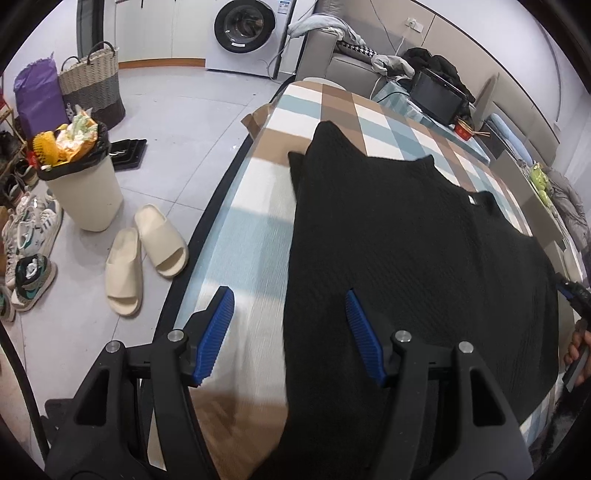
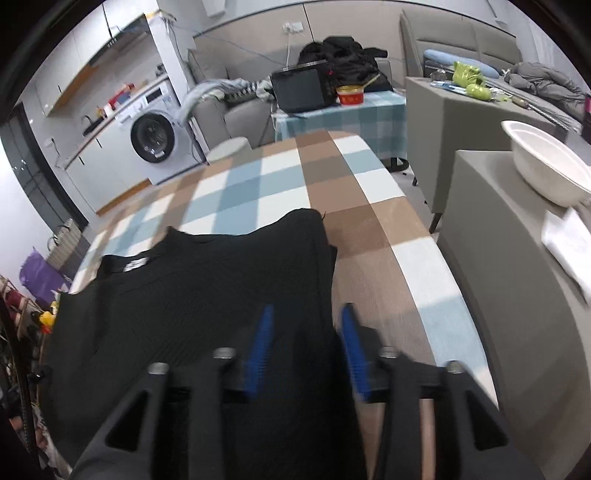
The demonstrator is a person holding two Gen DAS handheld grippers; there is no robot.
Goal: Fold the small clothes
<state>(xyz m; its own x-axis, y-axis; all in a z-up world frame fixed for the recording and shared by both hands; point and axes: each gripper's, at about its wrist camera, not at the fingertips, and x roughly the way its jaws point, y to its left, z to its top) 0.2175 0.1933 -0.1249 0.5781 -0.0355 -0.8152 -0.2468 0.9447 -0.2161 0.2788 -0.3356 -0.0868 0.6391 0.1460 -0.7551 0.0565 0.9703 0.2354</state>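
A black knit garment (image 1: 417,236) lies spread on the checked tablecloth (image 1: 258,206); it also shows in the right wrist view (image 2: 207,291). My left gripper (image 1: 290,332) is open, just above the garment's near left edge, one blue finger over the cloth and one over the garment. My right gripper (image 2: 306,343) is open with a narrower gap, its fingers either side of the garment's near right edge. It shows small at the right edge of the left wrist view (image 1: 572,291).
On the floor to the left are cream slippers (image 1: 144,254), a full waste bin (image 1: 79,177), a woven basket (image 1: 92,81) and shoes. A washing machine (image 1: 245,31) stands behind. To the right are grey cabinets with a white bowl (image 2: 546,166).
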